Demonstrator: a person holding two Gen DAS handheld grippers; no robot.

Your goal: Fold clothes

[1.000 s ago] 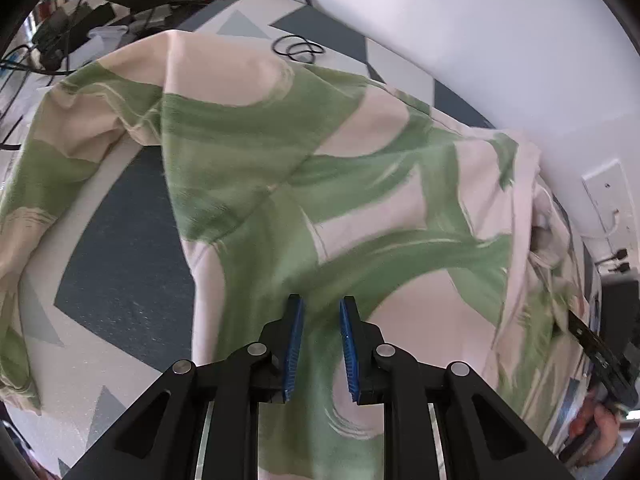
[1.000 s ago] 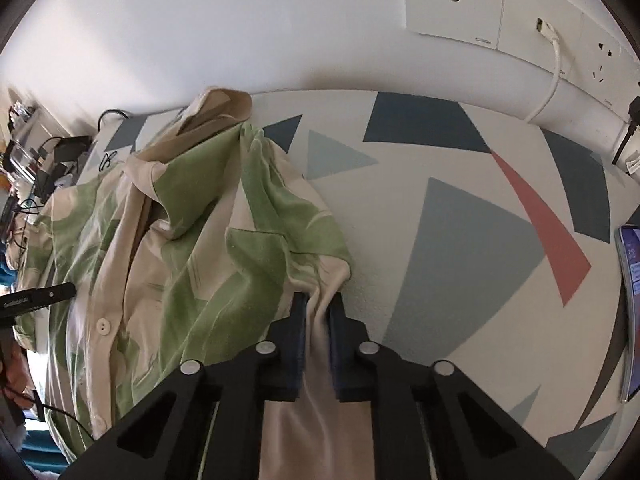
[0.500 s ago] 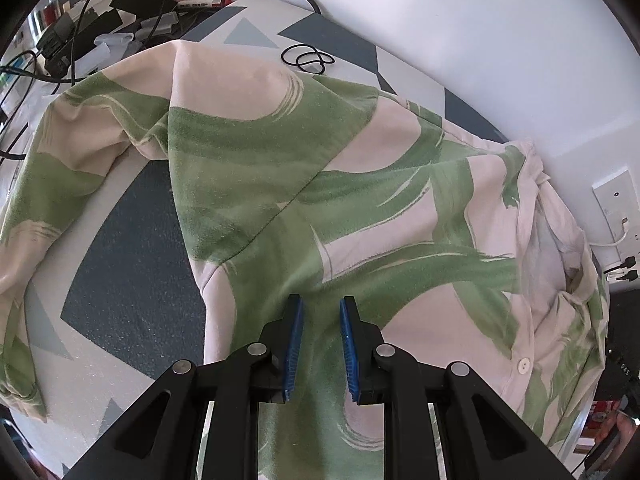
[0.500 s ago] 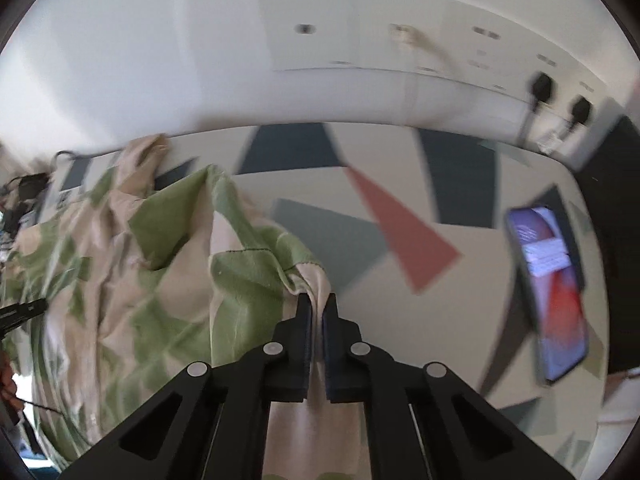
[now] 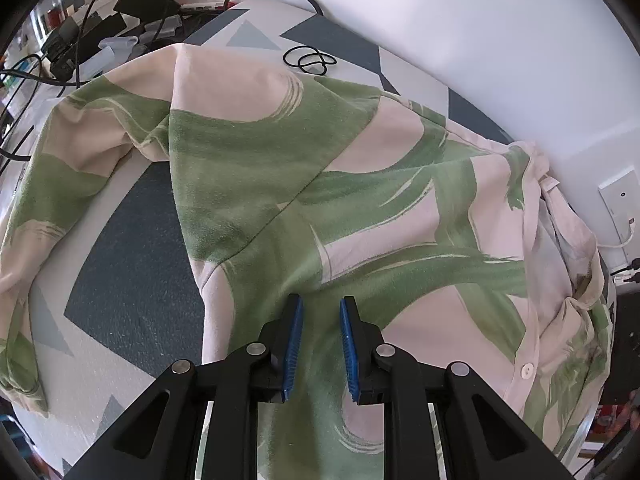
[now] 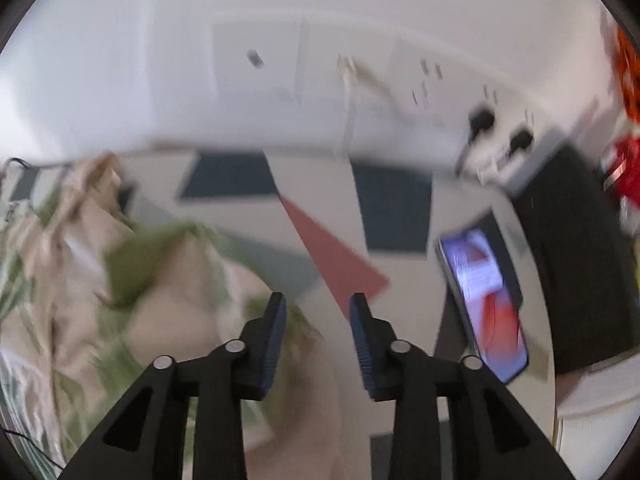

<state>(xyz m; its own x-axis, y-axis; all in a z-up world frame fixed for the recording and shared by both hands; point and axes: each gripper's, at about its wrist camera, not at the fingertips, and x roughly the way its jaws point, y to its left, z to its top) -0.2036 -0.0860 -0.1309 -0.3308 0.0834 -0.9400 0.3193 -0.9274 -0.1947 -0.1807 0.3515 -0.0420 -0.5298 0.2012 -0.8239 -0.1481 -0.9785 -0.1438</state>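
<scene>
The desk [image 5: 132, 264] is covered in a pale surface with dark blue, grey-blue and one red triangle pattern, and its far edge meets a white wall [image 6: 160, 60] carrying a row of sockets [image 6: 424, 80] with plugs and a white cable. At the far left corner lies a tangle of black cables and adapters [image 5: 80, 36], and a small coil of black cord [image 5: 310, 60] rests near the far edge. A phone [image 6: 480, 300] with a lit screen lies toward the right edge, beside a dark box-like thing too blurred to name.

The green-and-cream shirt [image 5: 320, 184] is spread across most of the desk, one sleeve reaching to the left edge, its button placket bunched toward the right.

The left gripper [image 5: 320, 308] points steeply down over the shirt, its blue pads a narrow gap apart; whether they pinch cloth I cannot tell. The right gripper [image 6: 318, 308] has just been opening: its fingers stand apart above the shirt's edge, which in this smeared view seems to lie loose beneath them.
</scene>
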